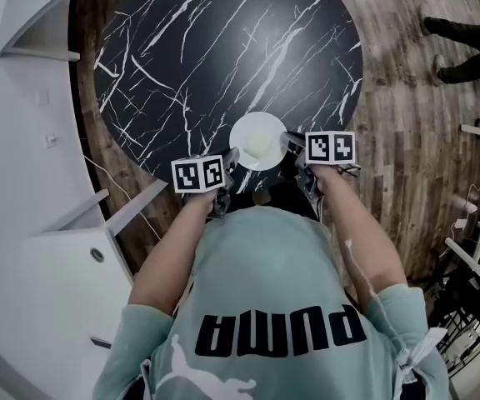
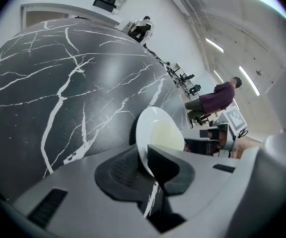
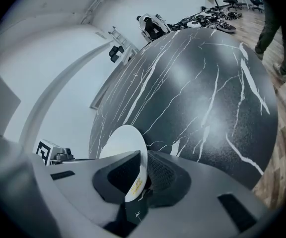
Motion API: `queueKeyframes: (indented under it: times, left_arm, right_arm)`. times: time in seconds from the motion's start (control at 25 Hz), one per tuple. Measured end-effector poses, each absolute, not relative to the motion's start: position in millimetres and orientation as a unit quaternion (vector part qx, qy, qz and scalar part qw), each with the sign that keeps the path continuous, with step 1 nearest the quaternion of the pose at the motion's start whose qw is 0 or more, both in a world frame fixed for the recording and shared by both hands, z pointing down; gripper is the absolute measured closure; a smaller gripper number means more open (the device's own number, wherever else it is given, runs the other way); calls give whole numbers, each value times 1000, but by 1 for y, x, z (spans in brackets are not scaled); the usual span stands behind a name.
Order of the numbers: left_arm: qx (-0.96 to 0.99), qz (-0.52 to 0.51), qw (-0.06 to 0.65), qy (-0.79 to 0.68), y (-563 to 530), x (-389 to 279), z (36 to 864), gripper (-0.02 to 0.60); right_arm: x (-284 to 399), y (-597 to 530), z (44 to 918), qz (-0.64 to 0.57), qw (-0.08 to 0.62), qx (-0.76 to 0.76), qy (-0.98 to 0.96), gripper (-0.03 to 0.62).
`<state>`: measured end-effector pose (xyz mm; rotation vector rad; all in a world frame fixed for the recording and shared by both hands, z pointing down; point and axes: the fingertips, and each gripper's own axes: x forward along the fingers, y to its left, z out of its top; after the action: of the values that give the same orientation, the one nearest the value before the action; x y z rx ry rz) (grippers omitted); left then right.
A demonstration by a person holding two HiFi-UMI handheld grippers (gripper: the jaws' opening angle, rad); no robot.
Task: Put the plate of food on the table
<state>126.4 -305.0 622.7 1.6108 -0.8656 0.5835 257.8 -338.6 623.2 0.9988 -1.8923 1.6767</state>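
Holding a white plate (image 1: 257, 119) of pale yellow food (image 1: 258, 143) at the near edge of the round black marble table (image 1: 223, 48). Clamped by 2 grippers: left gripper (image 1: 230, 158) closed on the left rim, right gripper (image 1: 291, 145) closed on the right rim.

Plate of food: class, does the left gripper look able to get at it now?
Likely yes: the rim of the plate sits between the jaws of the left gripper, with nothing blocking it; the right gripper holds the opposite edge.
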Motion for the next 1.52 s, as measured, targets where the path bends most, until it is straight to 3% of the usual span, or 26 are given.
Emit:
queueKeyframes:
  times: [0.52, 0.64, 0.76, 1.08, 1.52]
  left_arm:
    - [679, 240, 537, -439, -298, 106, 618, 500]
    - [677, 228, 517, -472, -293, 100, 605, 525]
    - [681, 217, 486, -503, -290, 102, 588, 574]
    - [716, 159, 378, -565, -285, 124, 514, 575]
    - [695, 87, 328, -634, -243, 121, 439, 575]
  right_arm:
    - [283, -349, 604, 529, 213, 377, -730, 554]
    - [284, -351, 587, 497, 212, 371, -755, 556]
    - [281, -346, 569, 466, 212, 357, -781, 576]
    - [268, -331, 529, 362, 221, 321, -847, 585]
    - [237, -310, 460, 307, 163, 265, -900, 585]
